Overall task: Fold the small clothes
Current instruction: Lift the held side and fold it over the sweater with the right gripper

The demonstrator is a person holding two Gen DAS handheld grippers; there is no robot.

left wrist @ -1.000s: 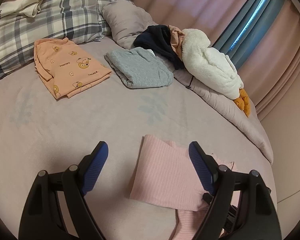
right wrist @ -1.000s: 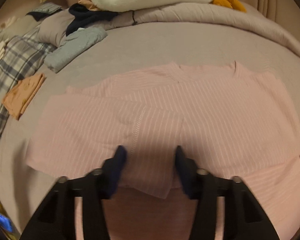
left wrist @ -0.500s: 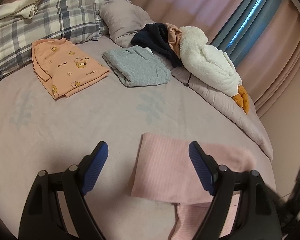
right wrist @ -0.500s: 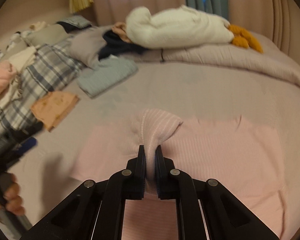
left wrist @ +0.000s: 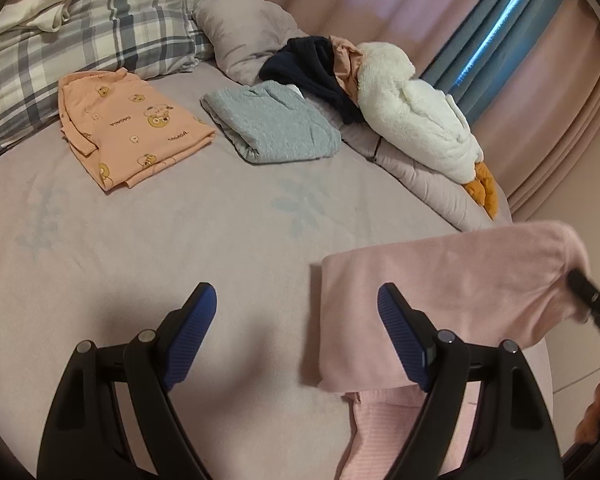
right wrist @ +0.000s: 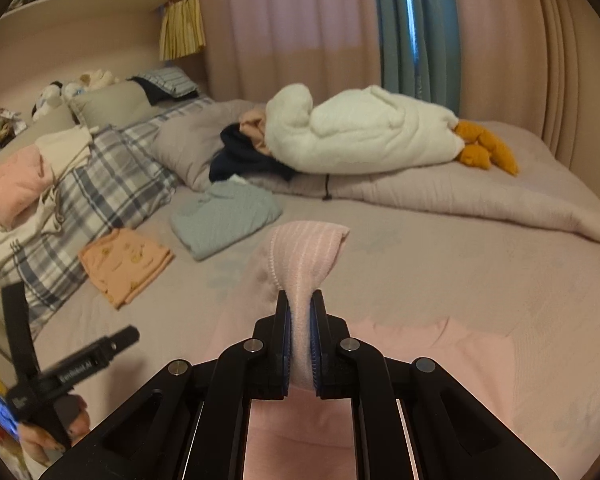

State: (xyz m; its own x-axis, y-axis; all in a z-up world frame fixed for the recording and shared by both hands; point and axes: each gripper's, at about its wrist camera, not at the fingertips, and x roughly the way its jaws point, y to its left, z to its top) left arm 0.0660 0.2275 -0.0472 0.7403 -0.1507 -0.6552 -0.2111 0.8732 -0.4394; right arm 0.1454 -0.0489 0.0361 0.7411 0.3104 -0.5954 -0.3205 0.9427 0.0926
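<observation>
A pink striped garment (left wrist: 440,292) lies partly on the bed, one part lifted off it. My right gripper (right wrist: 300,312) is shut on a bunched fold of this pink garment (right wrist: 306,248) and holds it above the bed; it shows as a dark shape at the right edge of the left wrist view (left wrist: 592,296). My left gripper (left wrist: 296,312) is open and empty, low over the bedsheet, its right finger in front of the garment's left part. The left gripper also shows at the lower left of the right wrist view (right wrist: 80,364).
A folded orange printed top (left wrist: 132,128) and a folded grey garment (left wrist: 276,124) lie further back on the bed. Behind them are a plaid pillow (left wrist: 80,40), dark clothes (left wrist: 312,68), a white plush duck (left wrist: 412,112) and a rolled duvet (right wrist: 460,196).
My right gripper went from open over the flat garment to shut on a fold, then lifted it higher. The garment's right part now hangs raised. My left gripper stayed open and nearly still.
</observation>
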